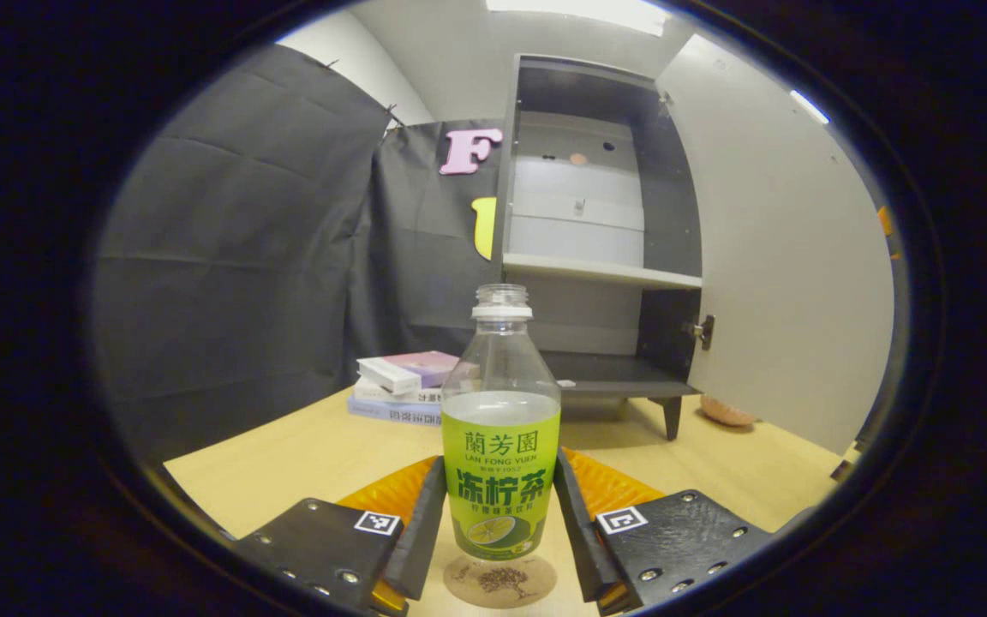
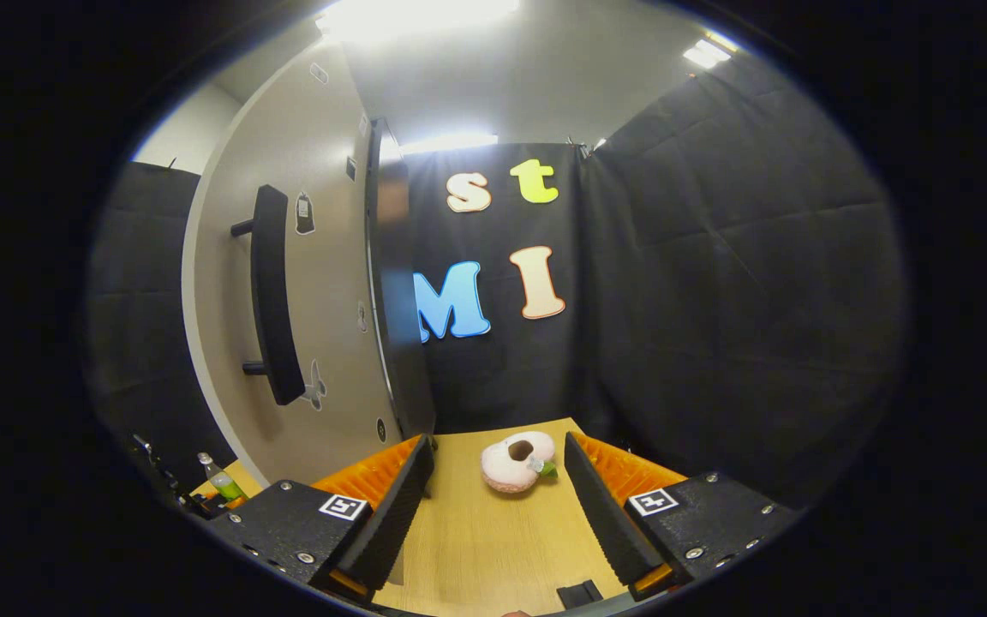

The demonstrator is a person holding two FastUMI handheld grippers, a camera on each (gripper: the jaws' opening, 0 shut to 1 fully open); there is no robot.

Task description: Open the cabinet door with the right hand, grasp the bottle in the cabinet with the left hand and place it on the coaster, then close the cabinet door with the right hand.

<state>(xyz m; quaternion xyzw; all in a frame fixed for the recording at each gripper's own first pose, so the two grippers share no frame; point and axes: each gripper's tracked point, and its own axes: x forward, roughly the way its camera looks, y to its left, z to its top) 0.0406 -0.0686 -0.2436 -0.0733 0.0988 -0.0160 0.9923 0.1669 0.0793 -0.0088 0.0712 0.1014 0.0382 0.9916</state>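
Note:
A clear bottle (image 1: pixel 500 428) with a green label and a white cap stands upright on a round cork coaster (image 1: pixel 500 583) on the wooden table. My left gripper (image 1: pixel 500 470) is shut on it, one finger pressing each side of the label. Behind it the grey cabinet (image 1: pixel 596 257) stands with its door (image 1: pixel 785 257) swung wide to the right and its shelves bare. In the right gripper view my right gripper (image 2: pixel 498 446) is open over the table with nothing between its fingers. The door (image 2: pixel 331 257) with its black bar handle (image 2: pixel 275 300) stands to that gripper's left, and the bottle (image 2: pixel 221 482) shows small at the lower left.
A stack of books (image 1: pixel 403 386) lies left of the cabinet. A pink ring-shaped plush toy (image 2: pixel 517 463) rests on the table (image 2: pixel 493 548) just ahead of the right gripper, and also shows below the door edge (image 1: pixel 726 413). Black cloth walls close the booth.

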